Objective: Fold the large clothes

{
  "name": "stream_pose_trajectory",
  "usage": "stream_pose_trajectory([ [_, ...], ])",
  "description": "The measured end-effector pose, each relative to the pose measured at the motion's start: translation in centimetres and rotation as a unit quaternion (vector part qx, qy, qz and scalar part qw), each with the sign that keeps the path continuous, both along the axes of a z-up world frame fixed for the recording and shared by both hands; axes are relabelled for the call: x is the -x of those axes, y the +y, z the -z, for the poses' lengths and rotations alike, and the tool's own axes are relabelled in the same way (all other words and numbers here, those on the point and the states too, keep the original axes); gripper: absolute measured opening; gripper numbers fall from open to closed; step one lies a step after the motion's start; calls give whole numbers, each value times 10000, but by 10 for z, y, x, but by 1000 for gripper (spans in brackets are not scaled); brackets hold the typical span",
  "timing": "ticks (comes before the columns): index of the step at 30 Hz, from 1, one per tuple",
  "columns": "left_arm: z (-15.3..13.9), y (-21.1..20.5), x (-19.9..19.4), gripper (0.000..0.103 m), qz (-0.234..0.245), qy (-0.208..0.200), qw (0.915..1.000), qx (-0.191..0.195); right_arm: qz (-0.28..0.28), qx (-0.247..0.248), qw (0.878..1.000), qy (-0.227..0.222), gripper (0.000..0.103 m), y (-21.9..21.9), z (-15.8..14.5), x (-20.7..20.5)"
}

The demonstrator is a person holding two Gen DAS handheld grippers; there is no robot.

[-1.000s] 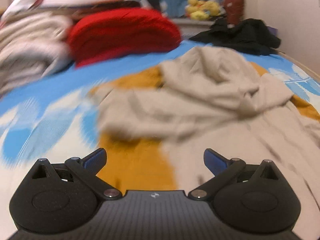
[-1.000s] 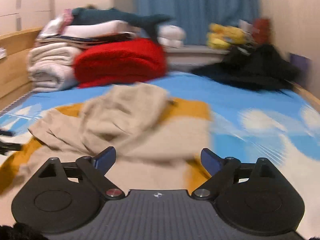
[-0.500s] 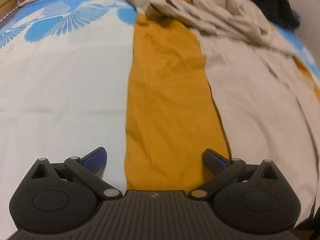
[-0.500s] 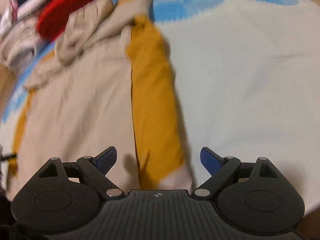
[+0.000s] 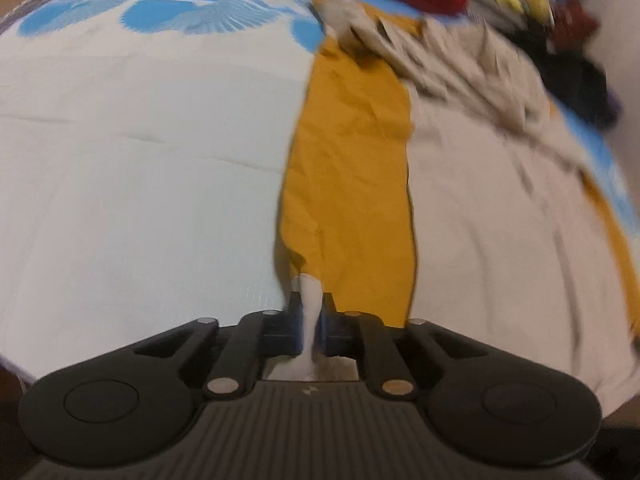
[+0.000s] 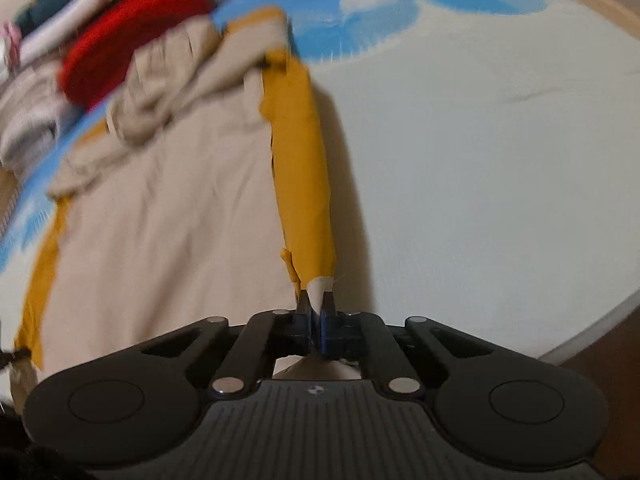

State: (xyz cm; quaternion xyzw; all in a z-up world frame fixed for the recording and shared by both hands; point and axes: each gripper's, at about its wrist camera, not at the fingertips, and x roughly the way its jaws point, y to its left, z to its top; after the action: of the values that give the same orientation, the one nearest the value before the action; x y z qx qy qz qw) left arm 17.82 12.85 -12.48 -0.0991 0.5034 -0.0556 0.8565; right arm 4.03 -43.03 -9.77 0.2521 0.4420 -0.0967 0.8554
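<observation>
A large beige garment with mustard-yellow side panels [image 5: 480, 208] lies spread on the bed, its far end bunched up; it also shows in the right wrist view [image 6: 168, 216]. My left gripper [image 5: 310, 312] is shut on the near hem at the garment's left yellow panel [image 5: 352, 184]. My right gripper [image 6: 317, 312] is shut on the near hem at the right yellow panel [image 6: 302, 184]. Both pinch a pale strip of hem between the blue pads.
The bed sheet [image 5: 140, 200] is white with blue feather prints. A red folded blanket [image 6: 120, 56] and stacked linens [image 6: 28, 120] lie at the far end. Dark clothes [image 5: 576, 76] lie at the far right. The bed's near edge [image 6: 592, 328] is at the right.
Both grippers dropped from looking across the bed to the garment's near hem. Both went from open to shut on the hem corners.
</observation>
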Motion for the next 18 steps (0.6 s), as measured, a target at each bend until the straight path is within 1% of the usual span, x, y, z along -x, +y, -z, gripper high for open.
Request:
stream_pose_trajectory([
  [3, -26, 0, 9, 4, 126, -330, 9993, 89, 190, -247, 9983, -494, 1, -3, -26, 17],
  [5, -46, 2, 17, 3, 223, -519, 9980, 267, 232, -377, 9957, -815, 1, -4, -45, 31],
  [9, -79, 11, 39, 3, 366, -847, 9942, 560, 275, -442, 9900, -1312, 0, -4, -82, 65],
  [11, -94, 15, 53, 2, 455, -973, 9919, 684, 288, -474, 9867, -1527, 0, -5, -96, 90],
  [13, -104, 18, 68, 0, 530, -1106, 9896, 756, 332, -370, 9836, -1735, 0, -6, -105, 118],
  [15, -104, 19, 74, 0, 606, -1141, 9894, 660, 250, -309, 9842, -1725, 0, -11, -104, 133],
  [16, -100, 18, 71, 0, 660, -1138, 9897, 572, 318, -127, 9867, -1592, 2, -14, -101, 133],
  [17, -94, 17, 66, 0, 608, -1113, 9908, 470, 443, 45, 9889, -1418, 4, -17, -95, 129],
  [18, -87, 14, 58, 0, 587, -1054, 9917, 437, 524, 90, 9899, -1315, 11, -22, -89, 122],
])
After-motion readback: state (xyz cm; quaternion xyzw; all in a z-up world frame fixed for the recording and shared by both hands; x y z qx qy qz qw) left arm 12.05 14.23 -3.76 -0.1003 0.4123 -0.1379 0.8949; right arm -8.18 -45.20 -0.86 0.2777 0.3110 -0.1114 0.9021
